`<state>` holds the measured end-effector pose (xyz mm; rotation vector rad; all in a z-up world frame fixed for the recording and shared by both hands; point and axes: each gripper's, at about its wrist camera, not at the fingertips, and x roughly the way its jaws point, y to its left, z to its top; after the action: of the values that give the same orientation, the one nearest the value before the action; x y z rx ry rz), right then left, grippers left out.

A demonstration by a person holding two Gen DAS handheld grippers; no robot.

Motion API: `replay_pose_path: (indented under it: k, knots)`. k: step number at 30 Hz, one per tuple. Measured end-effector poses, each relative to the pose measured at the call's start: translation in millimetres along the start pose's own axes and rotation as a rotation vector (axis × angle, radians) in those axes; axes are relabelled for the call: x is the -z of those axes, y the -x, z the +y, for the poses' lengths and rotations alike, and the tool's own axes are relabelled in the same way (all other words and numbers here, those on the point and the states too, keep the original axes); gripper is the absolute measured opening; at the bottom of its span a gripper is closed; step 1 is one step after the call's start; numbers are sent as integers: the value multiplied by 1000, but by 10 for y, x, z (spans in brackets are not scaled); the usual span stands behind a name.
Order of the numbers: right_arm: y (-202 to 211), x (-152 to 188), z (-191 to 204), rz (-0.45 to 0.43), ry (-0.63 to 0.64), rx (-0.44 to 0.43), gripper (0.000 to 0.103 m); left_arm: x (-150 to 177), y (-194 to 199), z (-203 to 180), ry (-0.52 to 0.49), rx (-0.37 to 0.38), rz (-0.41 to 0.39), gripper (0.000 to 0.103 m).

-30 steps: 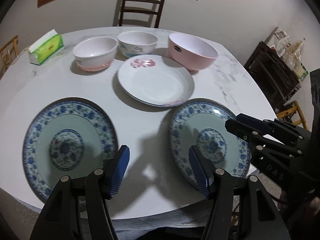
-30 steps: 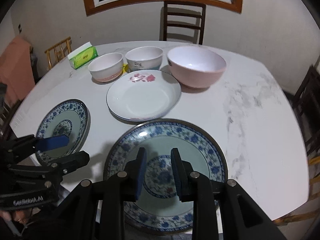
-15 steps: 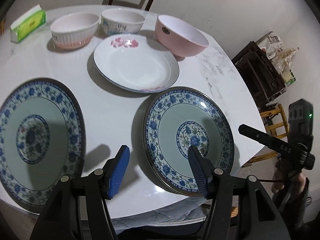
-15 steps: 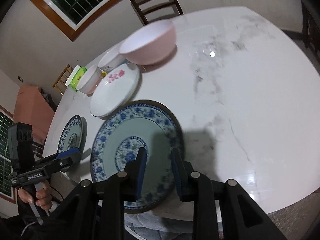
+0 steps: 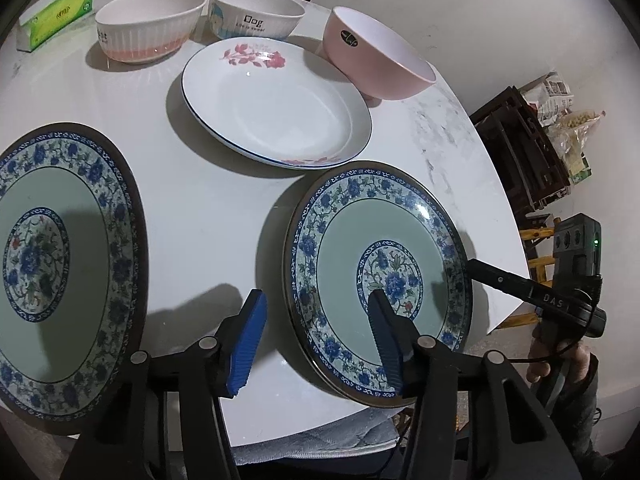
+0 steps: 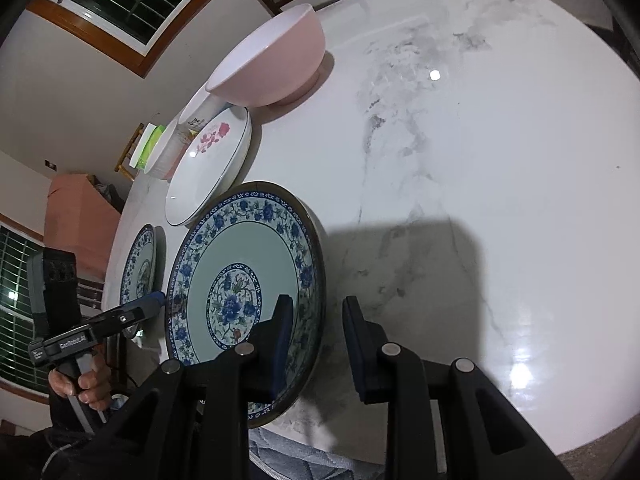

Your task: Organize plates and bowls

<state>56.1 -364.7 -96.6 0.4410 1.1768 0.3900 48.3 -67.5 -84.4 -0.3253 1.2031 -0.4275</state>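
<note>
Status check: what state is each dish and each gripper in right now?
Right blue plate: face up, empty, a gripper at each side.
Left blue plate: face up, empty, untouched.
Flowered white plate: face up, empty.
Pink bowl: upright, empty.
Ribbed bowl: upright, empty.
Dog bowl: upright, empty.
Left gripper: closing, right plate's rim between its jaws.
Right gripper: open, astride the opposite rim.

"Dog" on white bowl (image 5: pixel 256 18); "DAS" on right tool (image 5: pixel 554 300).
</note>
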Motion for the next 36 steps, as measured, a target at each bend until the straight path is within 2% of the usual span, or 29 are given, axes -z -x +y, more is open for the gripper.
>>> replay_pose_path:
  k: [13,14,19,23,27,36]
  knots:
    - [-108,-10,15,21,9,-29,25,-24,-103,53,25,13,35,35]
    - [-111,-12,19,22,11,-31,21,-29,-111,56,24,15,37,34]
    - [-130,-1,25,20,12,-19,16,-20,-164,74,23,13,53,26]
    - [-125,25,16,9,11,-13,14,-6,-166,72,13,2,49,23]
    - [-119,63,43,-4,10,4,14,2,-167,65,-8,-34,38,14]
    - [-94,113,124,-22,2,16,14,74,-60,61,-43,-69,28,15]
